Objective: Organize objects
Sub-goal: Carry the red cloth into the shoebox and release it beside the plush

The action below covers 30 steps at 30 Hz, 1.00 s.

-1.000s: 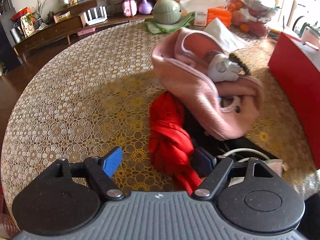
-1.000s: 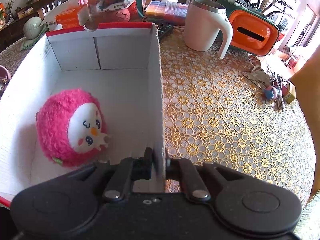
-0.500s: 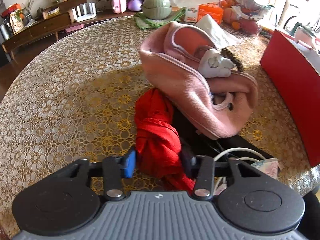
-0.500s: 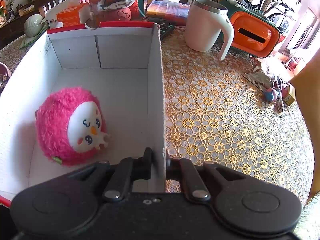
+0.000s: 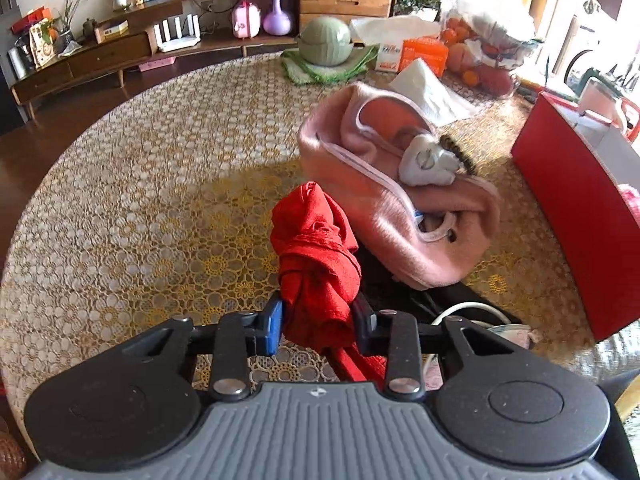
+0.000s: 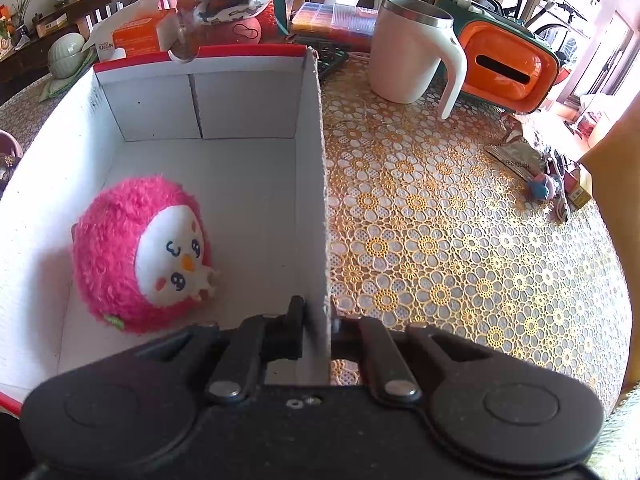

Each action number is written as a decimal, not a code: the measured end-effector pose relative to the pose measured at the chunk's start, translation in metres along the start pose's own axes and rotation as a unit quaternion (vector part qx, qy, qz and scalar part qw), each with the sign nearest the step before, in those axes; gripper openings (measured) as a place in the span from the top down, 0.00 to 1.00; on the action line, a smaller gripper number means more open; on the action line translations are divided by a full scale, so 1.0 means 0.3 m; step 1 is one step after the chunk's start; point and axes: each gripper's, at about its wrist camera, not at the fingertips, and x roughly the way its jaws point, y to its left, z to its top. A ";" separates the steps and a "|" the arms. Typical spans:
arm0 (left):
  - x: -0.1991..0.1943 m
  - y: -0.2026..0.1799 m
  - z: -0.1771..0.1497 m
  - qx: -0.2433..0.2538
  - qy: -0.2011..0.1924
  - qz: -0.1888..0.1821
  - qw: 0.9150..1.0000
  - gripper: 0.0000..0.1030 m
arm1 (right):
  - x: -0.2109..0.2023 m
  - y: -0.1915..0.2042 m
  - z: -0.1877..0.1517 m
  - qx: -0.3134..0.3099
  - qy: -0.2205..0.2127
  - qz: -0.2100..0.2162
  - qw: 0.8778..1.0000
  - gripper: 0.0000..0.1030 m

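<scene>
In the left wrist view a bunched red cloth (image 5: 316,256) sits between the blue pads of my left gripper (image 5: 318,320). The jaws are closing and both pads press into the cloth, which hangs a little above the table. Behind it lies a pink fleece garment (image 5: 384,200) with a small white toy (image 5: 426,160) on it. In the right wrist view my right gripper (image 6: 316,324) is shut on the right wall of a red box with a white inside (image 6: 316,168). A fluffy pink plush ball with a white face (image 6: 140,256) lies in the box.
The red box's outer side (image 5: 580,216) stands at the right of the left wrist view. Black items and a white cable (image 5: 468,310) lie under the pink garment. To the right of the box stand a white mug (image 6: 408,48) and an orange case (image 6: 508,68) on the lace tablecloth (image 6: 440,240).
The left jaws went from wide open around the red cloth to pressing on it, and the cloth has lifted slightly. The right gripper has kept its hold on the box wall.
</scene>
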 end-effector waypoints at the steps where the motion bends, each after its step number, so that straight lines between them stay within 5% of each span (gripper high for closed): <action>1: -0.017 -0.004 0.007 0.003 -0.001 0.000 1.000 0.68 | 0.000 -0.001 0.000 0.000 0.000 0.001 1.000 0.93; 10: -0.150 -0.047 0.102 0.047 -0.057 0.025 0.997 0.68 | 0.001 0.002 0.001 -0.003 0.000 0.002 1.000 0.93; 20: -0.214 -0.250 0.189 0.108 -0.071 -0.046 0.991 0.68 | 0.003 0.005 0.003 -0.007 0.001 0.003 1.000 0.93; 30: -0.197 -0.580 0.274 0.171 -0.078 -0.128 0.974 0.68 | 0.010 -0.006 0.003 -0.004 0.001 0.010 1.000 0.94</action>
